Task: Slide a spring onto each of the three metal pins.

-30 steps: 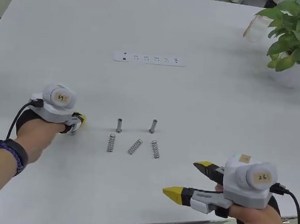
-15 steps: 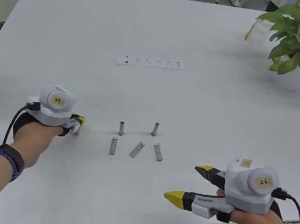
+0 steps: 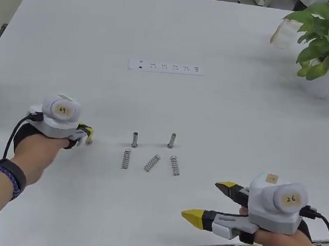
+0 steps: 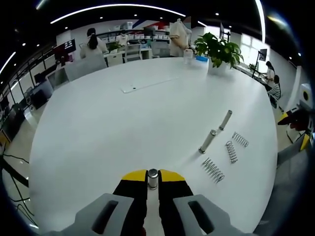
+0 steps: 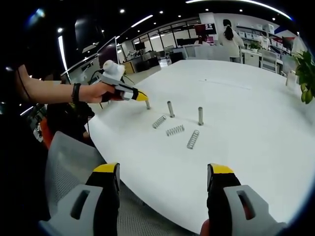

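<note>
The left gripper (image 4: 153, 175) has its jaws clamped on one metal pin (image 4: 153, 180), bracing it upright on the table (image 3: 223, 105), probably for threading. The right gripper (image 3: 208, 201) hangs with jaws wide apart, free to fetch the springs (image 3: 151, 162) beside two standing pins (image 3: 135, 139).

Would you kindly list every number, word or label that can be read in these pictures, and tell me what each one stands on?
"26": round sticker on the right hand-held gripper.
"69", less sharp: round label on the left hand-held gripper.
Small tan tag on the right hand-held gripper: too small to read.
Markings on the power strip: too small to read.
</note>
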